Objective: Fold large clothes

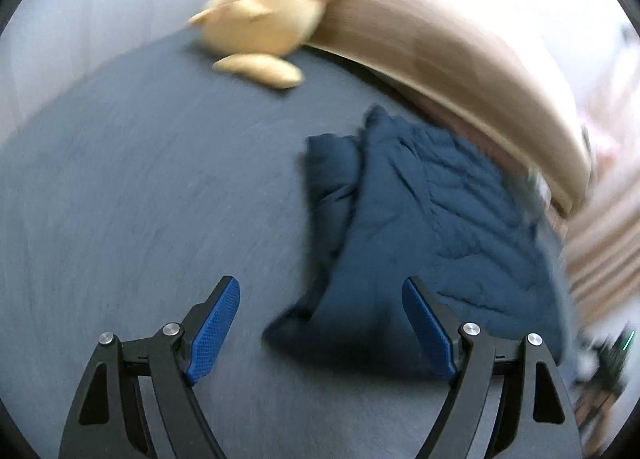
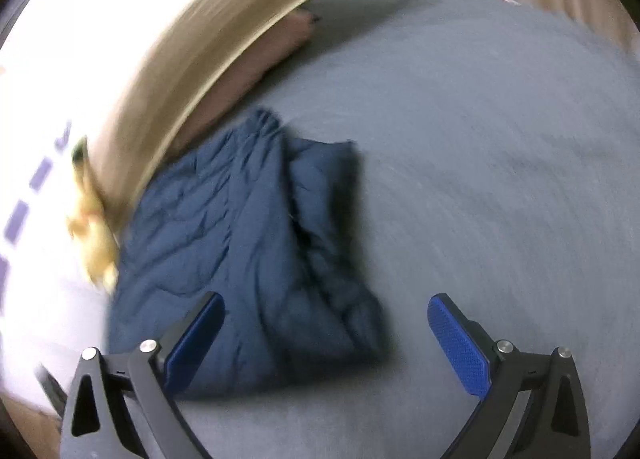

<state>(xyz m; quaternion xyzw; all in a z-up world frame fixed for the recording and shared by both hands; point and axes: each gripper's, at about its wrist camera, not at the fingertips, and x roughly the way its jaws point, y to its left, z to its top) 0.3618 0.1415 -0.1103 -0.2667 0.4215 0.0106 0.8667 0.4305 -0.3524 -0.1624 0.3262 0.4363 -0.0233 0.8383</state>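
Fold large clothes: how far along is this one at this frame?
Mostly done, it seems: the dark blue garment lies on the grey bed as a compact, layered bundle, though rumpled. Nothing is in hand: the left gripper and right gripper are both open above it, holding no cloth. Possibly left: squaring the uneven edges. Motion blur hides finer detail.

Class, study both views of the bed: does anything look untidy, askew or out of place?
The dark blue garment lies bunched, not neatly folded: one layer sticks out past the other and its surface is creased. A yellow plush toy lies slumped against the wooden bed frame. Both tongs, left and right, are open and hold nothing.
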